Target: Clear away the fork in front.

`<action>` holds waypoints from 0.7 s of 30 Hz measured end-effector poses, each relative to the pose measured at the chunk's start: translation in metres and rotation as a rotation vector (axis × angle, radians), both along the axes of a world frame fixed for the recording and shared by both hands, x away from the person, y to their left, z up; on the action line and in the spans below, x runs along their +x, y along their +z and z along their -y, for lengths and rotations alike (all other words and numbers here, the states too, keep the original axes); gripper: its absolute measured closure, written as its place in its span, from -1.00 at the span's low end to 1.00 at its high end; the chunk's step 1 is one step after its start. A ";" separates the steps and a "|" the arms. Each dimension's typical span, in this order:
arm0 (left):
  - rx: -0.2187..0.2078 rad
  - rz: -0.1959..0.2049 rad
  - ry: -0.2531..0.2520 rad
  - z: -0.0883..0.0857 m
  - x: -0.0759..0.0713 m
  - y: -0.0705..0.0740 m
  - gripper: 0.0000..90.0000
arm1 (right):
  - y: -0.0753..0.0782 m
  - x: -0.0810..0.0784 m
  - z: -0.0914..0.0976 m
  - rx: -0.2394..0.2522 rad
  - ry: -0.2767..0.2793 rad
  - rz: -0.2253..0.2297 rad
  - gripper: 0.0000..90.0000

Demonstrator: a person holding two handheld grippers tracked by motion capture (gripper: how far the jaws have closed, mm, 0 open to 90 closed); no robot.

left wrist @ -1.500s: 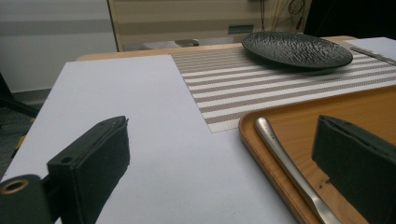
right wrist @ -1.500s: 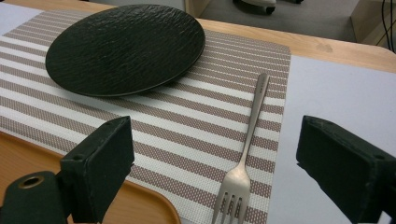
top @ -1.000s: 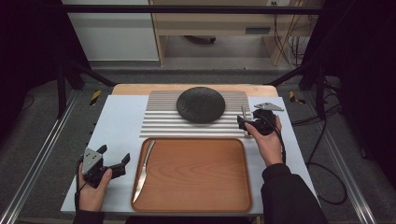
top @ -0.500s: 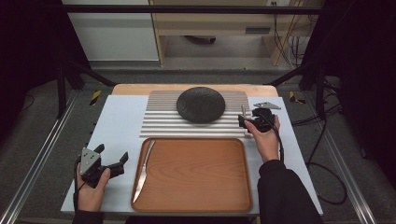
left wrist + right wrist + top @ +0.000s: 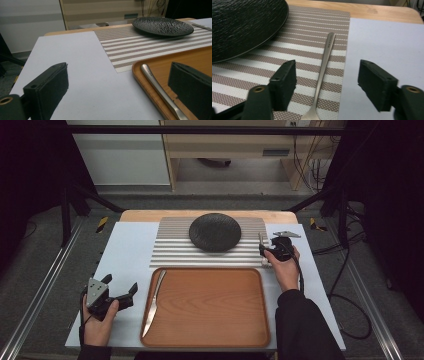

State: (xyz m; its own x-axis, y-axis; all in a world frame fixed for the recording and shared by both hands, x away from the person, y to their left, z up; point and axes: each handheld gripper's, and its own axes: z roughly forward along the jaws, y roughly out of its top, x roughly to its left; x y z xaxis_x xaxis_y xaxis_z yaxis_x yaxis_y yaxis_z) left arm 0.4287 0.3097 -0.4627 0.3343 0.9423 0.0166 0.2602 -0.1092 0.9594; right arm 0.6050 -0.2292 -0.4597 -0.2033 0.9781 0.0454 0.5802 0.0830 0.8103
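Observation:
A silver fork [image 5: 325, 65] lies on the striped placemat [image 5: 307, 37], just right of the black plate [image 5: 242, 25]. My right gripper [image 5: 329, 75] hangs low over the fork's handle, one jaw on each side. Its jaws have just been closing, but the pads stand clear of the fork. In the high view the right gripper [image 5: 264, 250] is at the placemat's right edge, beside the fork [image 5: 260, 239] and the plate [image 5: 215, 232]. My left gripper [image 5: 131, 292] rests open on the white mat, left of the wooden tray [image 5: 210, 335]. A knife [image 5: 155, 85] lies along the tray's left side.
The white mat [image 5: 130, 245] covers most of the wooden table. The placemat [image 5: 175, 252] lies behind the tray. Metal rails run along both sides of the table, and cables trail on the floor at the right.
My right gripper has sunk and come a little nearer over the fork, and its jaws stand narrower. The left gripper has not moved.

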 end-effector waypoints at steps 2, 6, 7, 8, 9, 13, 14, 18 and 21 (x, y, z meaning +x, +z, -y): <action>0.001 0.001 0.000 0.000 0.000 0.000 -0.93 | -0.002 0.001 -0.003 -0.015 0.011 -0.004 -0.14; 0.003 0.002 -0.003 0.001 0.000 0.000 -0.93 | -0.005 0.004 -0.008 -0.024 0.025 -0.016 0.03; 0.002 0.002 -0.005 0.001 0.000 0.000 -0.93 | -0.006 0.005 -0.009 -0.028 0.026 -0.017 0.05; 0.002 0.002 -0.007 0.001 0.000 0.000 -0.93 | -0.007 0.006 -0.010 -0.032 0.030 -0.019 0.08; 0.000 0.001 -0.009 0.002 0.000 0.000 -0.93 | -0.008 0.006 -0.010 -0.033 0.031 -0.020 0.11; 0.004 0.000 -0.013 0.002 0.000 0.000 -0.93 | -0.012 0.010 -0.011 -0.040 0.020 -0.031 0.20; 0.005 0.000 -0.013 0.002 0.000 0.000 -0.93 | -0.013 0.011 -0.011 -0.039 0.016 -0.035 0.22; 0.004 0.001 -0.010 0.002 0.000 0.000 -0.93 | -0.017 0.013 -0.010 -0.040 0.011 -0.044 0.30; 0.004 0.001 -0.011 0.002 0.000 0.000 -0.93 | -0.020 0.014 -0.010 -0.038 0.011 -0.051 0.34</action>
